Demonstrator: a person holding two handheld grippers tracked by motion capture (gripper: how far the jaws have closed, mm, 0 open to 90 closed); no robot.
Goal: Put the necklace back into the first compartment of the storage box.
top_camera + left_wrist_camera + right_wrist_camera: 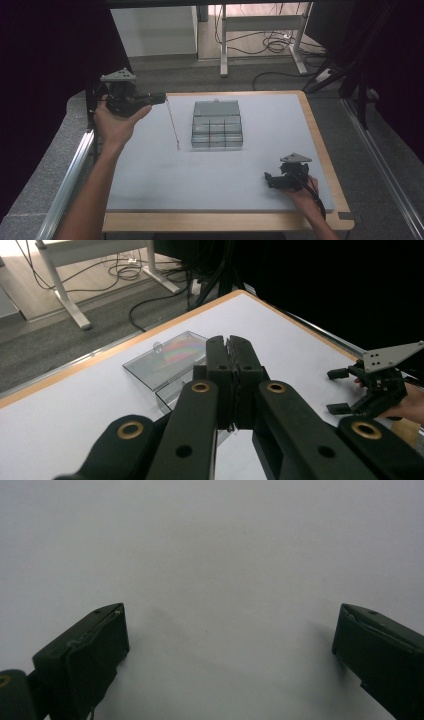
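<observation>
A thin chain (173,122) hangs from my left gripper (161,97). Its upper end is pinched at my left fingertips and its lower end reaches the white mat (150,170) below them, just short of the box. In the left gripper view the strand is hidden behind my own jaws, apart from a small dark bit under them, so I cannot make out its links.

My left gripper (231,347) is fully closed: the 2 black pads meet with no gap that I can see, clamped on the chain. It is raised above the mat's far left corner, jaws pointing across toward the box.

The clear plastic compartment box (217,131) sits beyond and below my left fingertips, its lid (216,108) laid open flat on the far side. The tray has several small compartments; whether they hold anything I cannot tell. In the left gripper view the lid (167,357) lies just past my closed pads.

My right gripper (270,180) rests low at the mat's near right side, well apart from the box. Its 2 jaws stand wide apart and hold nothing; between my right fingertips (100,645) lies bare mat (225,555). From the left gripper view, the right gripper (340,390) appears open at the far right.
</observation>
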